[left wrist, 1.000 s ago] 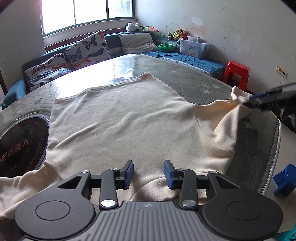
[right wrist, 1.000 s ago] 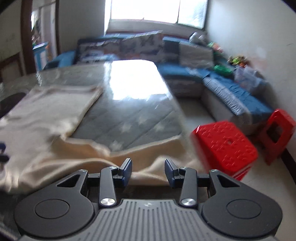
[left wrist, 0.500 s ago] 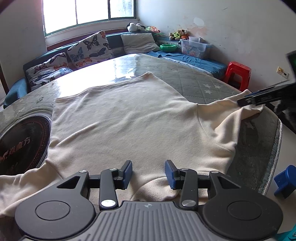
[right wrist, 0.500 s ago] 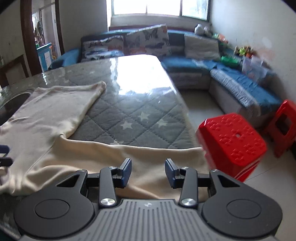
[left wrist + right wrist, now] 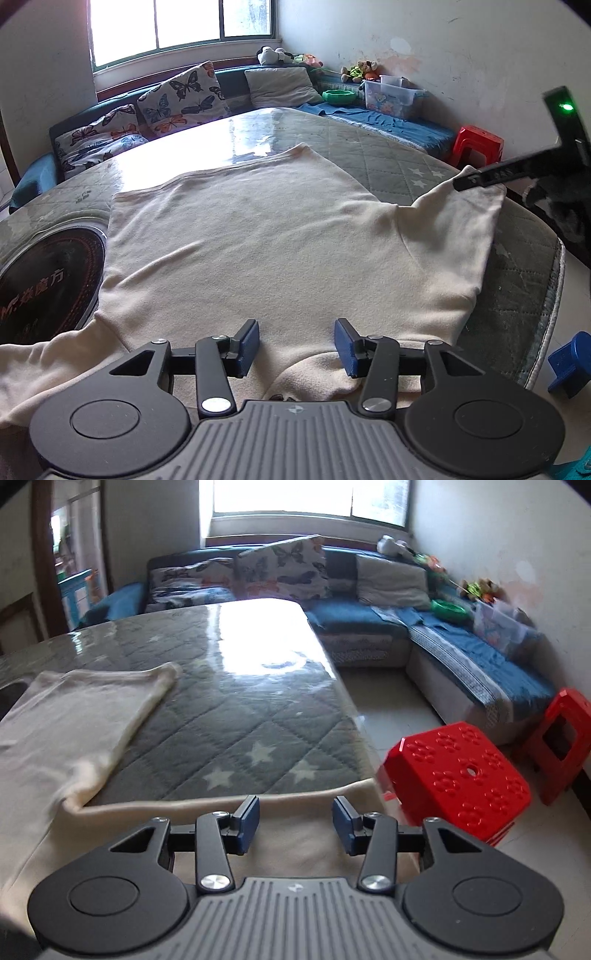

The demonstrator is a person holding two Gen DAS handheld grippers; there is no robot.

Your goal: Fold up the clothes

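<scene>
Over on the left there's a dark round cooktop (image 5: 44,280) set into the grey quilted star-print table cover (image 5: 399,162). The cream fleece long-sleeved top (image 5: 258,240) is spread flat on it. The left gripper (image 5: 296,341) sits over the collar end, jaws just been opening, nothing pinched between them. The right gripper (image 5: 295,821) is over the right sleeve, jaws also apart and opening wider, gripping nothing. Red plastic stool (image 5: 458,775) sits off the table's right edge.

Daylight floods in from the window (image 5: 181,33) at the top of both frames, blown out white, throwing glare across the table (image 5: 258,642). Fisheye bending darkens the corners; the right wrist view is softly blurred at left.
</scene>
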